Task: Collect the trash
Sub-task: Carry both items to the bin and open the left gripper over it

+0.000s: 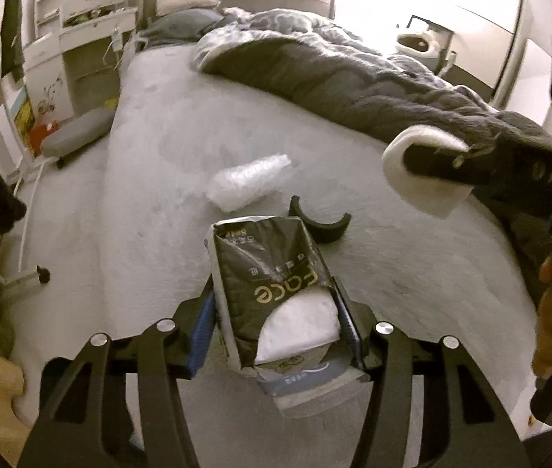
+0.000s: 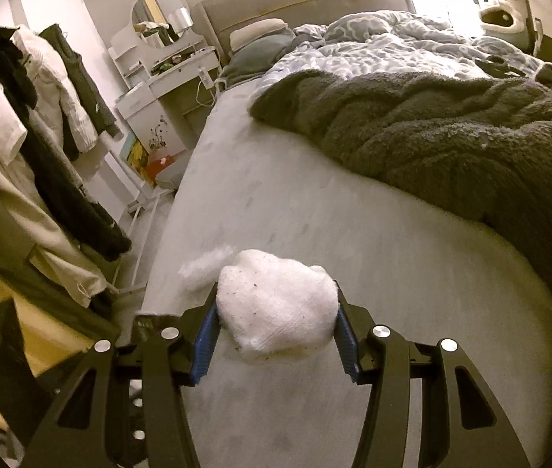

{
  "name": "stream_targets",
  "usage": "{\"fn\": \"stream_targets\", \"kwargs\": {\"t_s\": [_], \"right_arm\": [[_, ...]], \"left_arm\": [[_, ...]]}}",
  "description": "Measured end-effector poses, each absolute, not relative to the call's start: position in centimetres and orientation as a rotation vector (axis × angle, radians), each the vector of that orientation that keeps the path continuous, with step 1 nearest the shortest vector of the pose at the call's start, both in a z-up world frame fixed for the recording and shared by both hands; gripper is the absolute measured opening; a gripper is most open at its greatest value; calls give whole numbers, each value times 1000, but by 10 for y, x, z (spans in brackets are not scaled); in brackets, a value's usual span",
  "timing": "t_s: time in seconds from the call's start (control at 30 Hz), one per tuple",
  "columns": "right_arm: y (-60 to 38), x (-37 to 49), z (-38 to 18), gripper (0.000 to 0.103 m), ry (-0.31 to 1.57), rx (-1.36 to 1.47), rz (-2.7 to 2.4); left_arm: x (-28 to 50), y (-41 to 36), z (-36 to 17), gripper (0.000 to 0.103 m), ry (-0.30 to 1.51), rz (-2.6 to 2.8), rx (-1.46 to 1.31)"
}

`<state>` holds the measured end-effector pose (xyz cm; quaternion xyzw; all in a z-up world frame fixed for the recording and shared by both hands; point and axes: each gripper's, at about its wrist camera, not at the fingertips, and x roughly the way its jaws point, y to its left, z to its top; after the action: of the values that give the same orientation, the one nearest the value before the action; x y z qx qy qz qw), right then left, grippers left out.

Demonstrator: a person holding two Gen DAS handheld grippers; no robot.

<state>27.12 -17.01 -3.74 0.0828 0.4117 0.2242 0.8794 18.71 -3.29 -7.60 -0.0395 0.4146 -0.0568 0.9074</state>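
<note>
Bed (image 1: 151, 148): bubble wrap (image 1: 250, 181) and black ring piece (image 1: 320, 226) left lying.
Left tongs (image 1: 276, 327): clamp tissue pack (image 1: 272, 288).
Right tongs (image 2: 276, 327): hold white wad (image 2: 276, 304).
Progress: partway.

You see the bed (image 1: 151, 148) carrying bubble wrap (image 1: 250, 183), a black curved piece (image 1: 320, 226), and a dark blanket (image 1: 354, 85).

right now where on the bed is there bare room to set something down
Free: the wide pale bed sheet between the rumpled dark grey fleece blanket and the bed's left edge. Crowded: near the foot, where the clear bubble wrap roll and black curved plastic piece lie close together, just beyond the black tissue pack in the left gripper.
</note>
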Motion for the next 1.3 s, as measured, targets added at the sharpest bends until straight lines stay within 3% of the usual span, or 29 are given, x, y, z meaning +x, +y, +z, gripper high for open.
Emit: {"fn": "stream_targets", "kwargs": {"t_s": [0.57,1.3], "right_arm": [[-154,182,-22,53,817,189,444],[-57,104,6,53,749,112,587]], "left_arm": [[123,-1,-44,57,776,-247,-52],[60,100,-113,58,945,-80,-57]]}}
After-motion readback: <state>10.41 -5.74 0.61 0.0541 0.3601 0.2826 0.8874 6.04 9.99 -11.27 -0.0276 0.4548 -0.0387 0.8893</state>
